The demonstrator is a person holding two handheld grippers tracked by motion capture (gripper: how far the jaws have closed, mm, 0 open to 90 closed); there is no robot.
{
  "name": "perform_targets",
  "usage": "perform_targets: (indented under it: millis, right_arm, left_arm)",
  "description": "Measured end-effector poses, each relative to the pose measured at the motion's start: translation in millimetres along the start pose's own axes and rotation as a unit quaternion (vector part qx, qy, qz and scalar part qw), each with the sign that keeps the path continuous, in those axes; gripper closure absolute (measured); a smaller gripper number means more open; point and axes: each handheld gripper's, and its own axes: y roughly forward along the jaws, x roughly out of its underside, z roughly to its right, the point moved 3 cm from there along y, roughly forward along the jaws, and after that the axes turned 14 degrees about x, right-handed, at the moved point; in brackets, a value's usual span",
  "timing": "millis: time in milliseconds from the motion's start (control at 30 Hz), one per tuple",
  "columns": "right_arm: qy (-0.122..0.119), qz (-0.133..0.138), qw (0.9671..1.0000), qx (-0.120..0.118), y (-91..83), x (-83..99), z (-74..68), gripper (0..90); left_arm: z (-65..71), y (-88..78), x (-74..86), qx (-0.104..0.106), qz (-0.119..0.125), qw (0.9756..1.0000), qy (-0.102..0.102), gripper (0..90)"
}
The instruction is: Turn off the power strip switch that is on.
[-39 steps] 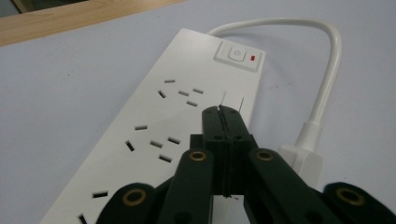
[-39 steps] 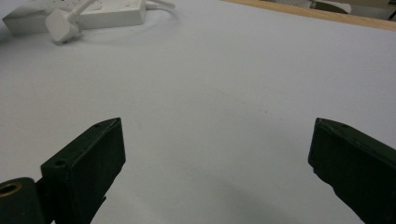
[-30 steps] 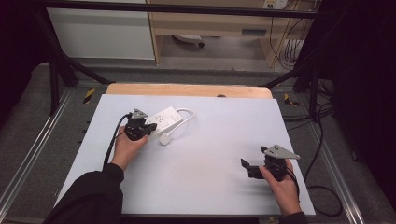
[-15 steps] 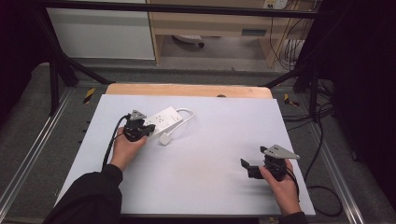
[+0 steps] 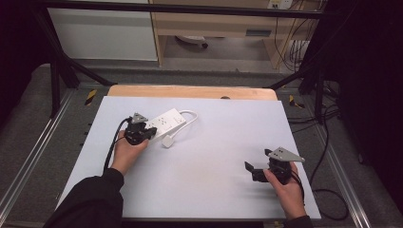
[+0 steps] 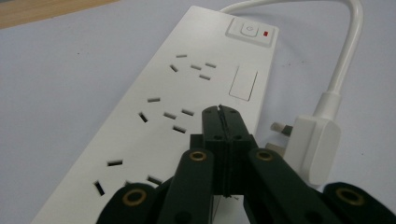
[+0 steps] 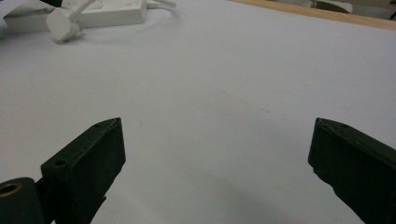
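Nothing shifted since a second ago — both hands parked, power strip (image 5: 163, 122) lying where it was, at the far left of the worktop (image 5: 214, 142) with its plug (image 6: 312, 145) just beside it. Left claw (image 6: 219, 110) clamped fully together, gripping nothing, poised over the strip's sockets. Right claw (image 7: 215, 154) spread wide and empty, well apart. Probably a pause before pressing or nudging the strip.

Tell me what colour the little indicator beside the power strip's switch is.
Red, on the white power strip; the left gripper view shows it best.
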Motion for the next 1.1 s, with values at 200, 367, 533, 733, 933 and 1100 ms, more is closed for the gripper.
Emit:
perform_targets:
  millis: [200,367,533,733,933,1100]
  right_arm:
    - [0.001,0.000,1.0000,0.000,0.2,0.1,-0.1,4.3]
    - [0.001,0.000,1.0000,0.000,0.0,0.1,0.1,4.3]
    - [0.000,0.001,1.0000,-0.001,0.1,-0.1,-0.4,4.3]
    - [0.000,0.001,1.0000,0.000,0.1,0.0,-0.2,4.3]
    - [0.000,0.000,1.0000,0.000,0.0,0.0,-0.4,4.3]
    - [0.000,0.000,1.0000,-0.001,-0.1,-0.1,-0.5,4.3]
  left_arm:
    - [0.2,0.9,0.6,0.003,0.003,1.0000,0.000,90.0]
    - [0.1,0.7,2.0,0.005,0.009,0.9999,-0.001,90.0]
    - [0.5,1.0,1.9,0.006,0.008,0.9999,-0.001,90.0]
    - [1.2,1.7,2.0,0.008,0.008,0.9999,0.000,90.0]
    - [1.1,1.6,2.1,0.008,0.008,0.9999,0.001,90.0]
    - [1.2,1.7,2.4,0.009,0.010,0.9999,0.000,90.0]
